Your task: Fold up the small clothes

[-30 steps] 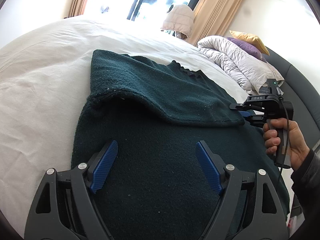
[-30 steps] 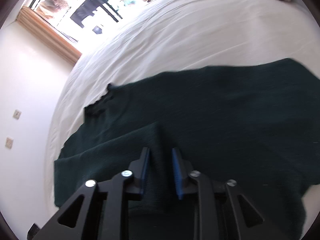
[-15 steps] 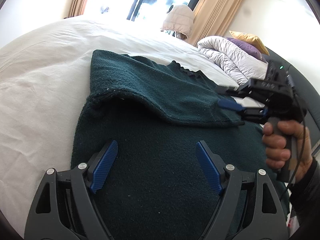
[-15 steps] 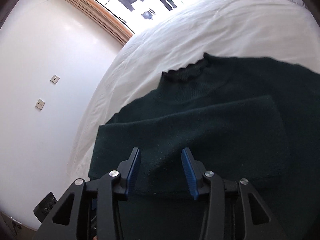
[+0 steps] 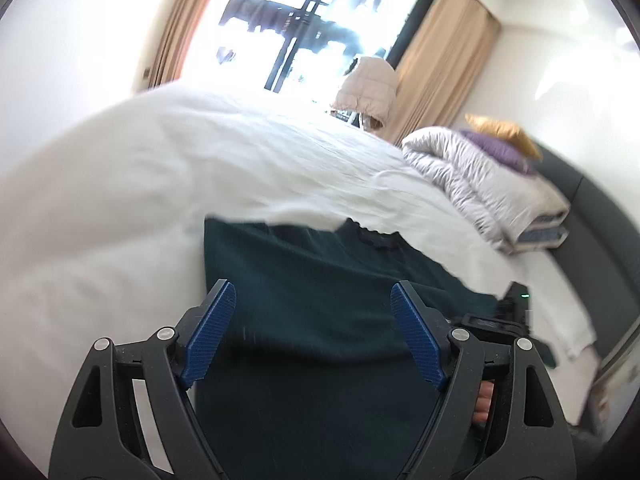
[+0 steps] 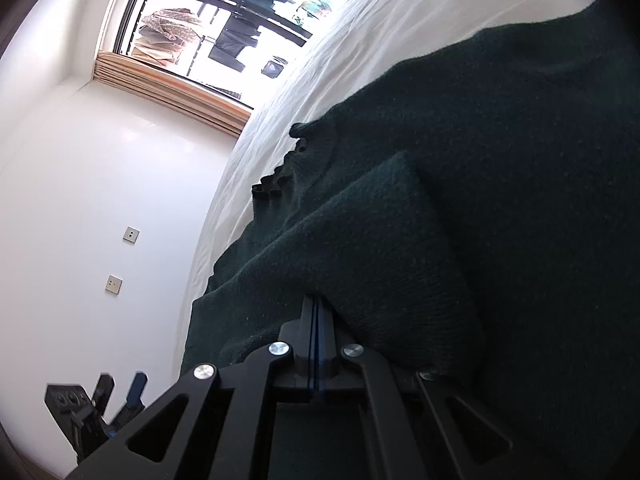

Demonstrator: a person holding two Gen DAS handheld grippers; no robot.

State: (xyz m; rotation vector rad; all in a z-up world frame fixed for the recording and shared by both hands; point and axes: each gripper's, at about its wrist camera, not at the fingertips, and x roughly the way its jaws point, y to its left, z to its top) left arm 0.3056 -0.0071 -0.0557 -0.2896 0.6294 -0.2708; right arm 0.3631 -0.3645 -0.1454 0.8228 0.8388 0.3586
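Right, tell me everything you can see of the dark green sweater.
The dark green sweater is a knitted, slightly fuzzy garment with a scalloped collar. It lies spread on the white bed sheet, one sleeve folded across its body. The right hand-held gripper, jaws shut, sits at that fold's edge; whether it pinches fabric cannot be told. The left hand-held gripper hangs open above the sweater, not touching it.

A white-sheeted bed (image 5: pixel 200 168) fronts a bright window (image 5: pixel 312 20) with tan curtains (image 5: pixel 436 64).
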